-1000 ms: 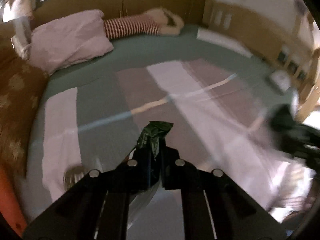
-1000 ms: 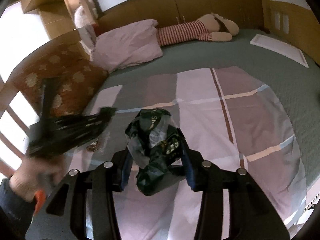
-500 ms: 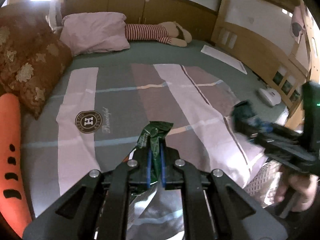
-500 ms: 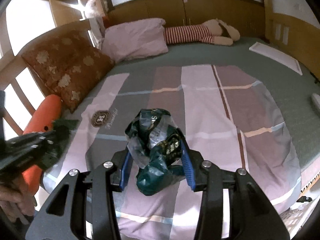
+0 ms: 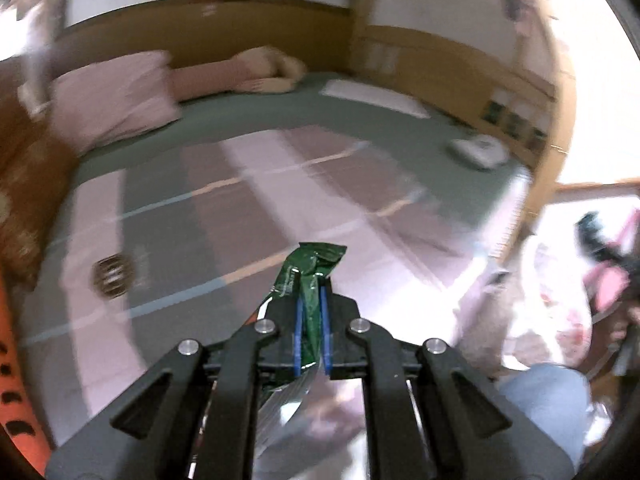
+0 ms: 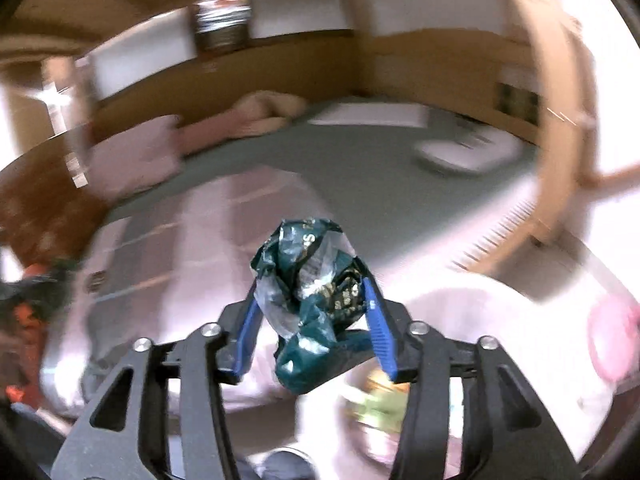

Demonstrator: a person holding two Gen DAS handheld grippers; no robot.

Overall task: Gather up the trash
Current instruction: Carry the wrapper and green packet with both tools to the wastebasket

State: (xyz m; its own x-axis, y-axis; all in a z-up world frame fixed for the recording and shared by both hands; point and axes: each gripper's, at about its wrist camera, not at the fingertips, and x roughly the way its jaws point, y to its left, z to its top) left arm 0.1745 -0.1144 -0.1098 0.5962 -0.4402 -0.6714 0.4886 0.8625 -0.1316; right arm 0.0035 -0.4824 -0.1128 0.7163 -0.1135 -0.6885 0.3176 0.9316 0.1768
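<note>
Green foil, flattened and creased, is what the left gripper [image 5: 310,330] has clamped between its blue pads: a flat green wrapper [image 5: 314,276] stands up out of the shut jaws, its silver inner side trailing down between the black finger frames. Beyond it, in the left wrist view, lies a bed [image 5: 360,120] with a grey-green sheet, and over it a smooth blanket [image 5: 248,216] of broad pink, mauve and grey stripes crossed by thin pale lines. A soft pink pillow [image 5: 112,100] sits toward the head-end left corner, with a long plush toy [image 5: 256,74] along the head edge beside it. Brown patterned cushions [image 5: 20,200] line the left edge; a white flat thing [image 5: 478,152] rests near the right edge. Wooden panelling [image 5: 460,76] runs round the room. All is blurred.

Through the right wrist camera, a crumpled wad of dark teal wrapper [image 6: 310,300], glossy, with silvery patches and some print, sits between the blue pads of the right gripper [image 6: 312,316]. Its jaws have just been opening; they now stand splayed, the wad between them, and whether the pads still press it cannot be told. Behind lie the same striped blanket [image 6: 200,240] and grey-green bed [image 6: 360,160], streaked with blur, with a wooden post [image 6: 548,120] at the right.
</note>
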